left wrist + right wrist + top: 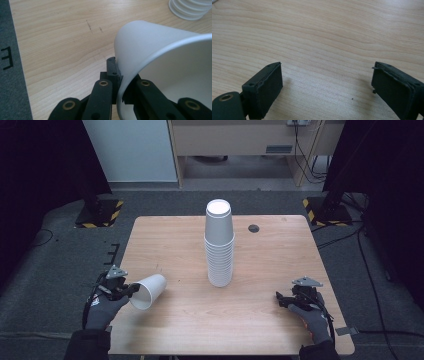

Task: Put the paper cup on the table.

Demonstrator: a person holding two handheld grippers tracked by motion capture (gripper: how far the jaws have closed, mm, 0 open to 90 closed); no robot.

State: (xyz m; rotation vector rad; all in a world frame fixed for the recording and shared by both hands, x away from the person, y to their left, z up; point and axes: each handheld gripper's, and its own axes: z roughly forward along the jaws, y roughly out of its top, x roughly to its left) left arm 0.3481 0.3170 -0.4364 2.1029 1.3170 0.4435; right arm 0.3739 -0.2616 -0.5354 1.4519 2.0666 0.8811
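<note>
**One cup pinched at the rim, stack waiting mid-table**

Nearest the lens in the left gripper view, we see the left gripper [120, 86] clenched on the rim wall of a white paper cup [160, 57]: one jaw inside the mouth, the other outside, the thin wall caught between the pads. From the high view the same cup [148, 291] lies tipped on its side at the near left of the table [280, 320], mouth toward the hand, base pointing to the middle of the board.

The right gripper [327, 87] stands released, jaws wide apart with bare wood between them. In the high view it [281, 299] sits low at the near right, well apart from any cup.

Farther out, the cup stack [219, 245] stands upright, mouths down, about mid-table, with a small dark grommet [254, 228] beyond it to the right.

Our reading: the held cup is bound for the top of the stack. To do it well we would roll the wrist until the mouth faces down, keep the pinch light so the wall does not crease, come in from above the stack's axis, lower straight, then release. The free gripper could steady the stack.

Count: one loose cup; one stack, its cups too closely nested to number surely; two grippers; one table.
</note>
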